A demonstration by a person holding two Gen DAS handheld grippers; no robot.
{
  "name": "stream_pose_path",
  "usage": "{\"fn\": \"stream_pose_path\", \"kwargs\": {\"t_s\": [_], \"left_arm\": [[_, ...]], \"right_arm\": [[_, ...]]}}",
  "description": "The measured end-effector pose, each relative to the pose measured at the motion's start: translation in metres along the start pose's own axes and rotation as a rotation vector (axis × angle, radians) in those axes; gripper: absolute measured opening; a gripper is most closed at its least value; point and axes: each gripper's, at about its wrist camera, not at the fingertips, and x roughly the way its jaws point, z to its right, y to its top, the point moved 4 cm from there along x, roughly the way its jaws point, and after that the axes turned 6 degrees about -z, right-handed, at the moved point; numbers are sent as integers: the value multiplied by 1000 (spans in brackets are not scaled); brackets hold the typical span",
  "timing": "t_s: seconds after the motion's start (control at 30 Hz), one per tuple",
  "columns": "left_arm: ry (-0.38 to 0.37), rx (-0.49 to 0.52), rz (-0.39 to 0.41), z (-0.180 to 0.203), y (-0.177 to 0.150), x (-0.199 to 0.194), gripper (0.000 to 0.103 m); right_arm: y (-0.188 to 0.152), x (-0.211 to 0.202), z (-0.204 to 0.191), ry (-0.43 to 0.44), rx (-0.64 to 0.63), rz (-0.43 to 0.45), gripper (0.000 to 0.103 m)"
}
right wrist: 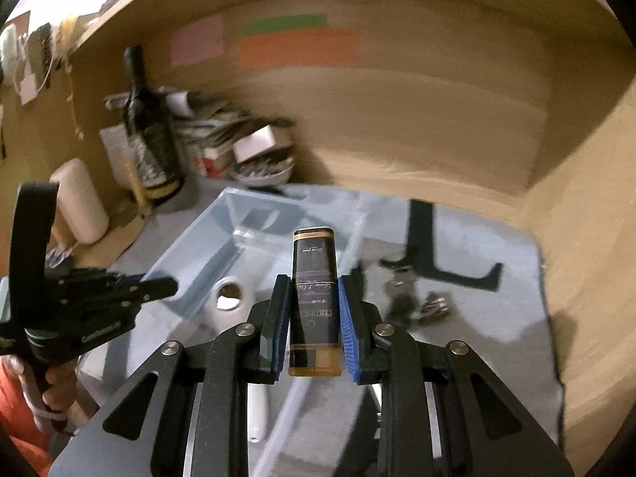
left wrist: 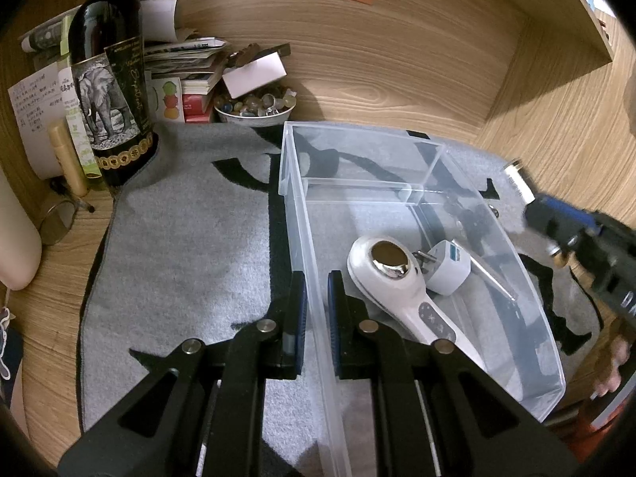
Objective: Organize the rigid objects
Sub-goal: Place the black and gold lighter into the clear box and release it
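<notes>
1. On the grey mat point(left wrist: 179, 238) inside a wooden alcove: a clear plastic bin point(left wrist: 528, 290) with an inner divider, long side running away from the left wrist camera.
2. Left gripper point(left wrist: 317, 310) is clamped on the bin's near left wall, one pad outside and one inside, jaws almost fully closed on the thin plastic.
3. In the bin's near compartment: a white handheld device point(left wrist: 397, 278) with a shiny oval head, and a white plug adapter point(left wrist: 449, 274) touching it.
4. Right gripper point(right wrist: 314, 318) grips a dark flat bottle point(right wrist: 314, 278), gold-capped, amber at the base, between blue pads, jaws parted only by the bottle's width. It hangs above the bin; background is blurred.
5. On the mat right of the bin: a small metal cluster point(right wrist: 417, 302), too blurred to identify.
6. Back left corner: wine bottle point(left wrist: 109, 79) with elephant label, stacked papers, a bowl of stones point(left wrist: 254, 105).
</notes>
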Motion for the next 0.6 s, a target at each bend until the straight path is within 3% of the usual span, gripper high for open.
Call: {"fn": "stream_pose_path", "kwargs": {"t_s": [0.6], "left_arm": [[-8, -2, 4, 0, 1, 0, 10]], "right_arm": [[-16, 45, -33, 32, -161, -221, 22]]}}
